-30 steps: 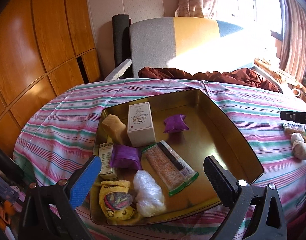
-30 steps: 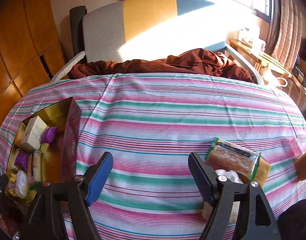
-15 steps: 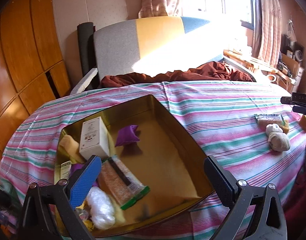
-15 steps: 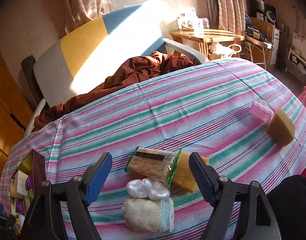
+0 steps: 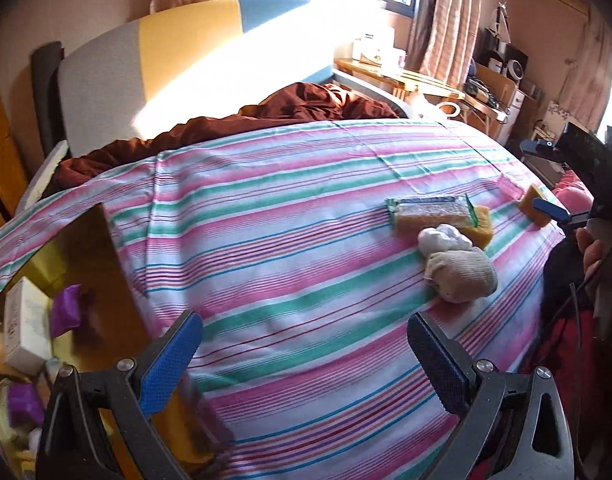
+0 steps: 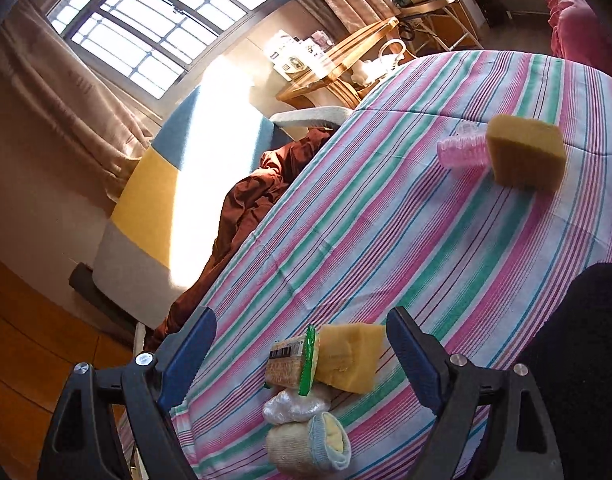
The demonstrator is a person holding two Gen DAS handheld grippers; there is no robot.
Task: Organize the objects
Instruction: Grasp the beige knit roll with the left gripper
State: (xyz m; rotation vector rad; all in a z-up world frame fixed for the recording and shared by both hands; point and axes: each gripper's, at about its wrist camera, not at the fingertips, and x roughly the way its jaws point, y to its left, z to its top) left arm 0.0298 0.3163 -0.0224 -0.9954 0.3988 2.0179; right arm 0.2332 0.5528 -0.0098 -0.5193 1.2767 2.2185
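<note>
A gold tray (image 5: 105, 248) sits at the table's left with a white box (image 5: 23, 328) and purple pouches (image 5: 65, 310) in it. A snack packet (image 5: 430, 210), yellow sponge (image 5: 480, 224), white plastic wad (image 5: 444, 238) and rolled sock (image 5: 464, 276) lie clustered on the striped cloth. My left gripper (image 5: 303, 354) is open and empty above the cloth. My right gripper (image 6: 301, 354) is open, its fingers on either side of the packet (image 6: 285, 364) and sponge (image 6: 348, 356); the wad (image 6: 293, 406) and sock (image 6: 306, 446) lie nearer the camera. A second sponge (image 6: 526, 152) and pink roller (image 6: 462, 152) lie farther off.
The table wears a pink, green and white striped cloth (image 5: 306, 220). A grey, yellow and blue chair (image 5: 153, 56) with a brown cloth (image 5: 297, 108) stands behind it. A wooden side table (image 6: 346, 68) stands by the window. The right gripper shows at the left view's right edge (image 5: 586, 184).
The left gripper has swung right, from over the tray to over the bare cloth. The right gripper has turned and closed in on the packet and sponge cluster.
</note>
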